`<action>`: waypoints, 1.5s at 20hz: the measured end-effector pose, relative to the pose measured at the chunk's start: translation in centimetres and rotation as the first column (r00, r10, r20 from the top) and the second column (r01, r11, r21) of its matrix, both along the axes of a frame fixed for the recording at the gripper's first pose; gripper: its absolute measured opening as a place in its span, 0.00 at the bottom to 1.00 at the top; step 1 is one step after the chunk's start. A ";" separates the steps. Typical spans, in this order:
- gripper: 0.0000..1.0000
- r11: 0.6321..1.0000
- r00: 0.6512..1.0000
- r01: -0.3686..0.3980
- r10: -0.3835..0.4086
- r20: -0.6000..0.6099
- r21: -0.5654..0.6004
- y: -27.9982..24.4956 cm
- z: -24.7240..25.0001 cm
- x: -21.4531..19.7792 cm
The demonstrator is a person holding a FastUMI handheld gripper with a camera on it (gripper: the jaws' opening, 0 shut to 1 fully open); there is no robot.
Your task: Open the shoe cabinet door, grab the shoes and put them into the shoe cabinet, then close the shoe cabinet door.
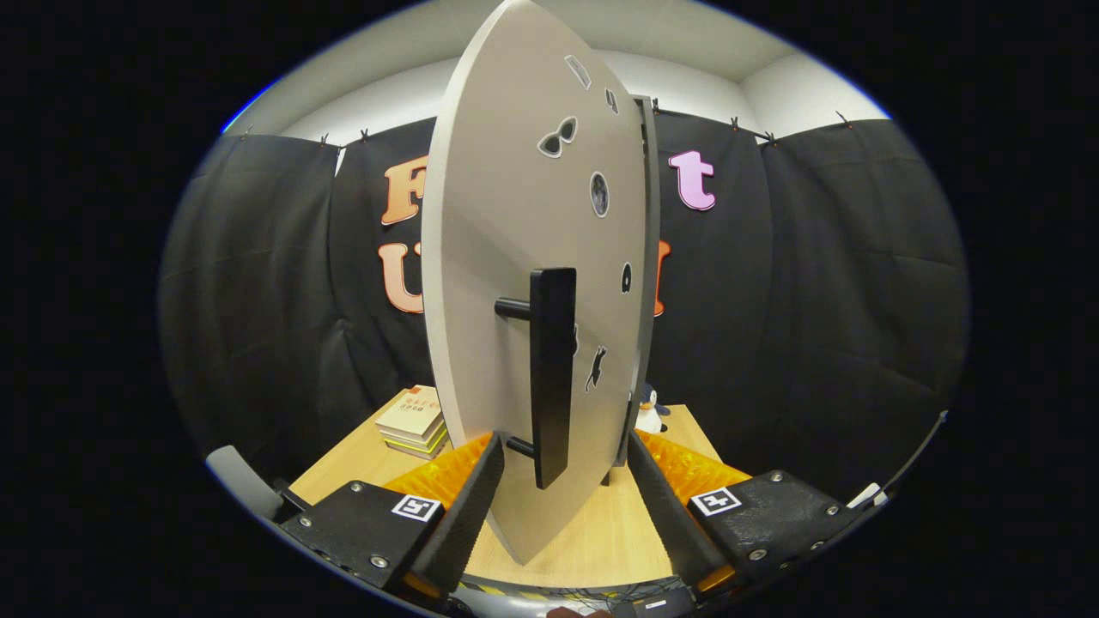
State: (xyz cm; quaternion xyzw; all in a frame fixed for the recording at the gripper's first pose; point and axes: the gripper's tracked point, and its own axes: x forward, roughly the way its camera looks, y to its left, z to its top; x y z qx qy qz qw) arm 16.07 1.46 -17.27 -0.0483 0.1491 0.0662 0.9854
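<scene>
Gripper [562,468] fingers spread, straddling the rigid pale-grey cabinet door [506,257] edge-on, pinching nothing. Door appears light, stiff; best hold: its slim black bar handle [552,378].

Tool [562,451] level, fingers spread wide apart.

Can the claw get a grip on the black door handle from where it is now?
Probably yes. The claw is open, its fingers either side of the cabinet door edge, with the handle between them and nothing blocking it. It hasn't closed on it.
</scene>
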 end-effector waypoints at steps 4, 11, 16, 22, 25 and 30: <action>0.91 0.998 0.999 0.041 -0.041 0.009 0.039 3.0 0.0 2.1; 0.92 0.997 0.999 0.011 -0.014 0.041 0.080 8.1 -0.1 6.0; 0.95 0.999 0.999 -0.018 0.016 0.049 0.032 11.0 -0.6 9.1; 0.94 0.996 0.997 -0.062 0.058 0.053 0.064 13.3 -1.0 12.2; 0.96 0.995 0.996 -0.074 0.070 0.057 0.063 14.5 -1.2 13.8; 0.96 0.996 0.993 -0.086 0.083 0.085 0.028 15.9 -1.2 16.1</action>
